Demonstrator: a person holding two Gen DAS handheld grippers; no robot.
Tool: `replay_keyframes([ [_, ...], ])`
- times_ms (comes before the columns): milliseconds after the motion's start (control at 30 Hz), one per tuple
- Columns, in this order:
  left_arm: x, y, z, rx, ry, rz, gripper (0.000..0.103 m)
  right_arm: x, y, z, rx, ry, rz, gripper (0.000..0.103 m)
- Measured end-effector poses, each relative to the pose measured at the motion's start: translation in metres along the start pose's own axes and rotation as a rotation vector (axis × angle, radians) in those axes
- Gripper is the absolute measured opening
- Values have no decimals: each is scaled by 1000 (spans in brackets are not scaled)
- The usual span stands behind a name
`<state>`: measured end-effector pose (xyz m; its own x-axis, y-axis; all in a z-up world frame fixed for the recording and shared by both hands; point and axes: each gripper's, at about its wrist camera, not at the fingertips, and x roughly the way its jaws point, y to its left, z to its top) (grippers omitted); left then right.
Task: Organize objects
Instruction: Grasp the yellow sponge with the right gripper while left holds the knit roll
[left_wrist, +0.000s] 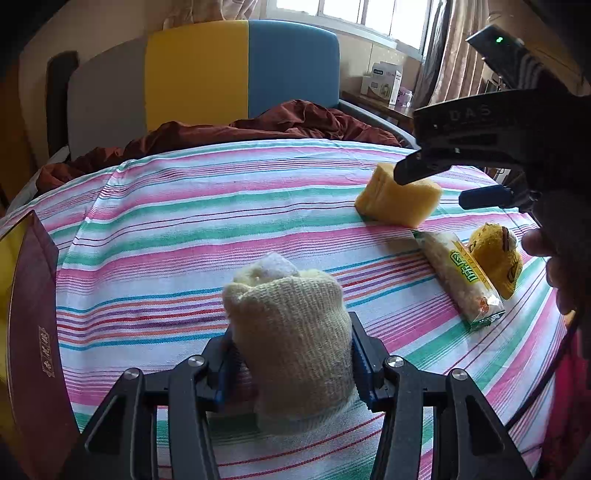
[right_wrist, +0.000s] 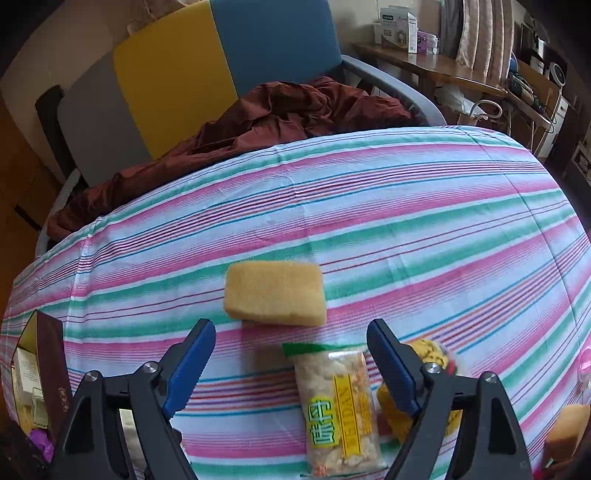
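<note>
Left gripper (left_wrist: 293, 354), bottom centre of the left wrist view: jaws partly closed, pads pressing both sides of a rolled cream sock (left_wrist: 291, 332), which is held upright over the striped sheet (left_wrist: 184, 229).

Right gripper (right_wrist: 291, 369), bottom centre of the right wrist view: jaws wide apart, holding nothing. Between and below its fingers lies a snack packet (right_wrist: 338, 410) flat on the sheet. A yellow sponge (right_wrist: 275, 293) rests just beyond the fingertips, mid-frame. A yellow knitted item (right_wrist: 424, 354) lies beside the packet to the right, partly hidden by the right finger.

A dark red box (left_wrist: 33, 332) stands at the left edge of the left wrist view. A maroon blanket (right_wrist: 295, 107) is bunched in the upper part of the frame.
</note>
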<state>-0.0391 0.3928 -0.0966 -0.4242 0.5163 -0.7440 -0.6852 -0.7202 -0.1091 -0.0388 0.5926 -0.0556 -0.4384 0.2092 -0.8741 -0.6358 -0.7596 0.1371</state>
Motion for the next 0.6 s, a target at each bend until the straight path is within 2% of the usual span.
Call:
replay_keyframes([
  [100,1,1,0,-5,0,-7,53,11,3,6,-10,-6,-27,86],
  [233,2,1,1,-8,-1,-10,55,30,5,7,-6,17,13,86],
  [300,1,1,1,-6,-2,-9,55,39,5,5,-12,32,-4,85],
  [333,1,1,0,-5,-2,-7,55,42,5,4,-20,38,-9,80],
  [400,1,1,0,-1,-3,-3,55,39,5,4,-25,32,10,61],
  [600,2,-2,0,11,-3,12,54,30,16,0,-63,18,65,57],
])
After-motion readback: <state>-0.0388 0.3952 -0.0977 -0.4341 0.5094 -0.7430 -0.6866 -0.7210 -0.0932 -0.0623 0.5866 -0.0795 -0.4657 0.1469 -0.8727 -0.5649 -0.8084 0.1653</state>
